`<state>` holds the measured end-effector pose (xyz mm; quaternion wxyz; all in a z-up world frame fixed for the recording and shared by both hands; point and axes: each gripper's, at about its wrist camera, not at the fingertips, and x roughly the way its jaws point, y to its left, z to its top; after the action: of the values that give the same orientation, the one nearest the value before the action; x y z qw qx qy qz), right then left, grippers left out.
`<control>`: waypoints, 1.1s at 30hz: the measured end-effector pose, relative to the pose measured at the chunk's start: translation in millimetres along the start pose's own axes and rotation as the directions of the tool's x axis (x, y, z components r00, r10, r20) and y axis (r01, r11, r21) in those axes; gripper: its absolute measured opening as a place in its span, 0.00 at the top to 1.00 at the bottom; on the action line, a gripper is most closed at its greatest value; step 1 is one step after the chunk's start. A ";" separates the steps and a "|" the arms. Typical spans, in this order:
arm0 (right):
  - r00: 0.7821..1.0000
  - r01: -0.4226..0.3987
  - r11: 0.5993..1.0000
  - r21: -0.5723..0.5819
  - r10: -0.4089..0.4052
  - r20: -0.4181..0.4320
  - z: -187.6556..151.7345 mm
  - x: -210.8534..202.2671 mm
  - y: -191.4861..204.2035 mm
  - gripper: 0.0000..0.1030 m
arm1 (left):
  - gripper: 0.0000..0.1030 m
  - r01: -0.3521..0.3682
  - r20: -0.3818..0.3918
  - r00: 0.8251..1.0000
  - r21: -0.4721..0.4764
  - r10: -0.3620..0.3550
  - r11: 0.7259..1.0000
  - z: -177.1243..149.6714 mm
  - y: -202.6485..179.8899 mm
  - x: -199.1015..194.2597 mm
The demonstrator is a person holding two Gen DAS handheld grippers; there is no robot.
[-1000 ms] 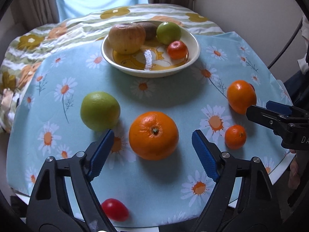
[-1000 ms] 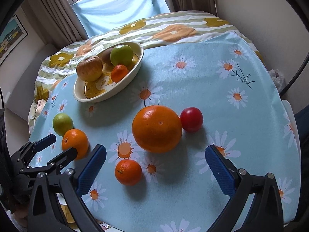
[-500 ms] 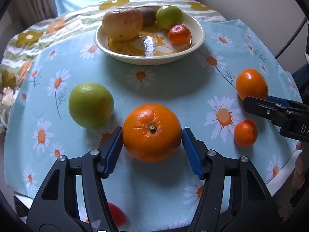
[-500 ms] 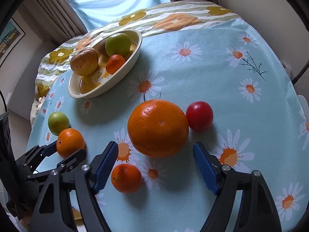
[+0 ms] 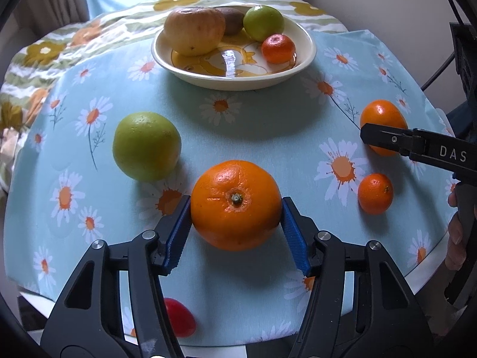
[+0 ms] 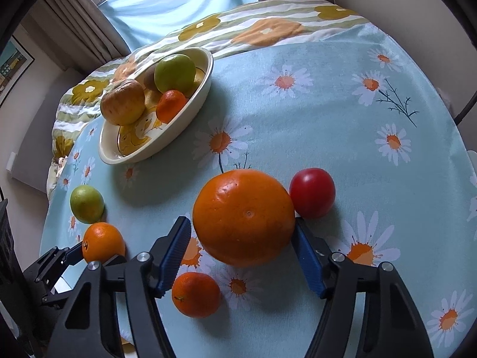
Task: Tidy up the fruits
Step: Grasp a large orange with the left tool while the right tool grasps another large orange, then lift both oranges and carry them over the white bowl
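My left gripper is shut on an orange that rests on the daisy tablecloth, its blue pads pressed on both sides. In the right wrist view this orange lies at the lower left beside the left gripper. My right gripper straddles a bigger orange. Its jaws are closing, and a thin gap still shows at the left pad. A cream bowl at the back holds an apple, a kiwi, a green fruit and a mandarin.
Loose on the cloth are a green citrus, a small mandarin, a red tomato touching the bigger orange, and a second red fruit by the near table edge. A hand is at the right.
Both grippers came forward and down over their oranges and narrowed. The left pads closed onto the orange. The right jaws went from wide apart to nearly touching the bigger orange.
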<state>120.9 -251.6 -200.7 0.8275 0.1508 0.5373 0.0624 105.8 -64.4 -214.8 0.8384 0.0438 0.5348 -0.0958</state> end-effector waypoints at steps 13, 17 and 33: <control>1.000 0.010 0.998 -0.064 -0.009 0.022 0.3 -9.2 13.6 0.44 | 0.38 -0.003 0.031 1.000 -0.048 0.005 0.999 0.0 8.2 -21.3; 0.999 -0.006 0.996 -0.090 0.009 0.031 2.9 -16.7 22.0 0.44 | 0.39 -0.010 0.049 0.999 -0.056 0.012 0.998 3.4 9.3 -33.5; 0.992 -0.063 0.969 -0.237 0.086 0.087 43.0 -62.6 50.6 0.44 | 0.38 -0.059 0.191 0.979 -0.087 0.075 0.994 56.7 9.6 -92.4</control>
<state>137.0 -228.1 -114.0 0.8616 0.0752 0.4794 0.1490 120.3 -54.5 -107.4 0.8903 0.0183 0.4523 -0.0497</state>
